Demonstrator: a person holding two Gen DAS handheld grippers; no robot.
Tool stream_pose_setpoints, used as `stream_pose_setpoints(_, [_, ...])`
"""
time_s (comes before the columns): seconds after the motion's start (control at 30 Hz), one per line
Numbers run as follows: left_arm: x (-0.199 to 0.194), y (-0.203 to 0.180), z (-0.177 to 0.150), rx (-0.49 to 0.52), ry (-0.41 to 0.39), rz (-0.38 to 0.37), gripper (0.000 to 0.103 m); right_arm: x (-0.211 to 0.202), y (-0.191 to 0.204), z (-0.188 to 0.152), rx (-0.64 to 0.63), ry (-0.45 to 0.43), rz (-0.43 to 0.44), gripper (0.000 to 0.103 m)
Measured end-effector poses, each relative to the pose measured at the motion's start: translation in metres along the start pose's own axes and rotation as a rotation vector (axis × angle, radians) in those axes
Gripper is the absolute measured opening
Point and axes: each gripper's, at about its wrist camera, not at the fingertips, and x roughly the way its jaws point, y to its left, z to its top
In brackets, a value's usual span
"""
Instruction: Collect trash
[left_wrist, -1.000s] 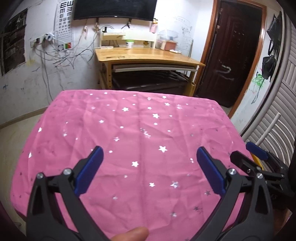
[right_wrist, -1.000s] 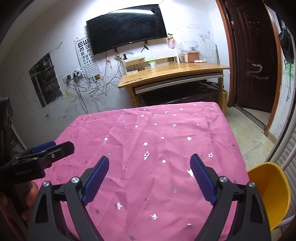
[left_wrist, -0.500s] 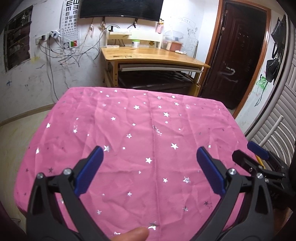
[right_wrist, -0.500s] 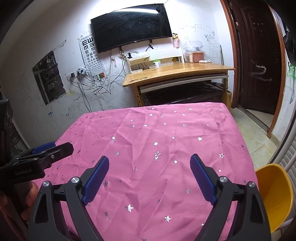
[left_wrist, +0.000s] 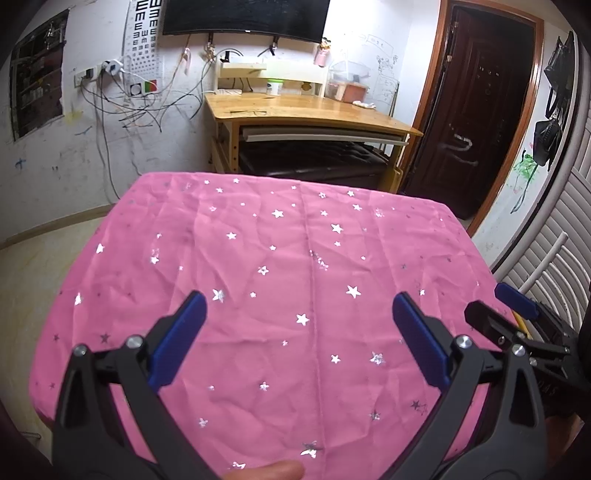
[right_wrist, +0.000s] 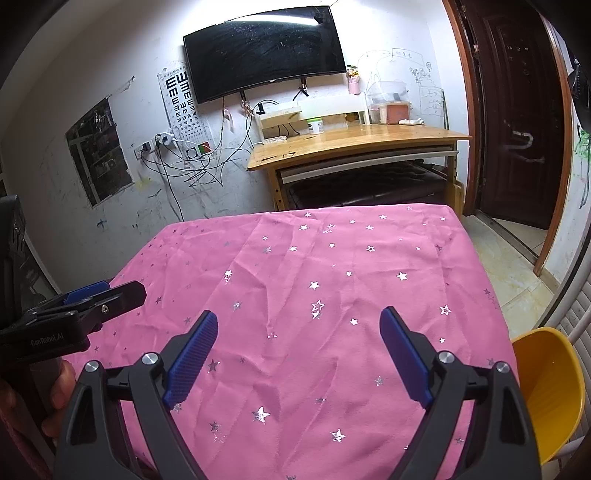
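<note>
Trash was not seen anywhere on the pink-clothed tabletop (left_wrist: 258, 280). Left hand-held gripper (left_wrist: 295, 314) and right hand-held gripper (right_wrist: 299, 332) were spread, empty. Risk judged: loose cloth snagged instead.

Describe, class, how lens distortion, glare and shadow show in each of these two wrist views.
Left wrist view: fisheye bends the door frame, corners go dark. Right wrist view: ceiling light glares along the TV top; the right tongs cast soft shadows on the pink cloth; edges vignette.
</note>
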Motion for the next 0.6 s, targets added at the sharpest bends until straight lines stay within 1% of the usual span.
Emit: stream_pose_setpoints(0.6, [0.0011, 0.0032, 0.0006, -0.008, 0.002, 0.008, 0.096, 0.0030, 0.0012, -0.0005, -0.011, 0.003, 0.000, 0.083])
